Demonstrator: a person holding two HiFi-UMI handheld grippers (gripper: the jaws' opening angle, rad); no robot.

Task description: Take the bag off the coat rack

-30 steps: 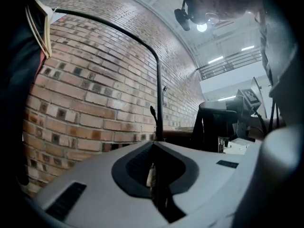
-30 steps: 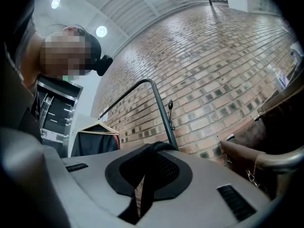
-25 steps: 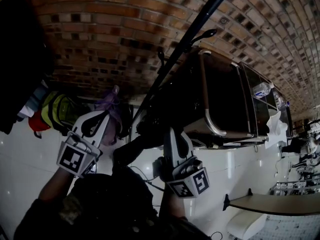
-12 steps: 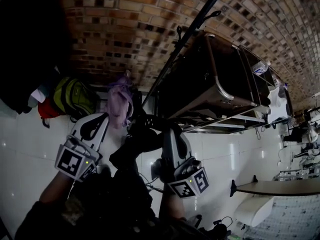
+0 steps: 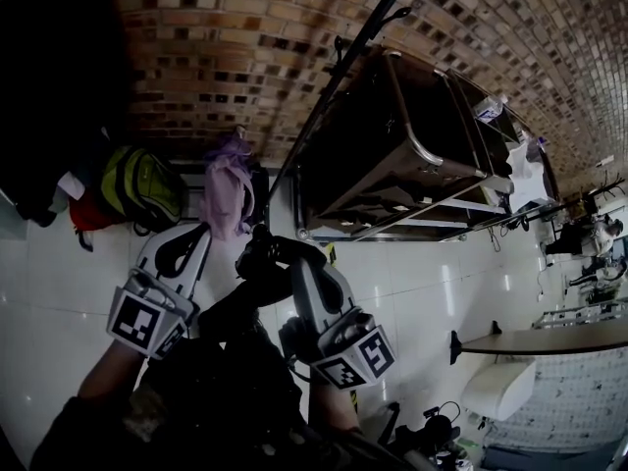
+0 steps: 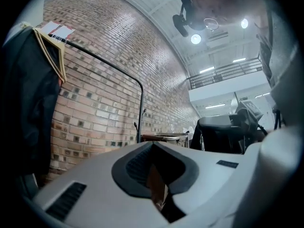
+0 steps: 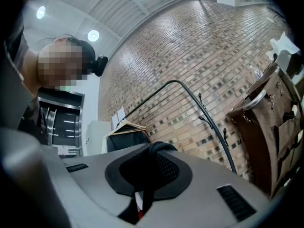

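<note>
Black bag strap [image 7: 148,191] sits pinched in the closed right gripper [image 7: 155,148], bag [image 5: 250,292] bunched beside it.

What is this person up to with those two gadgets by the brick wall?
Someone is holding a gripper in each hand beside a black coat rack that stands against the brick wall. The right gripper is clamped shut on the black strap of a dark bag, and the strap looks clear of the rack's rail. The left gripper is closed with nothing in it and is held alongside.
</note>
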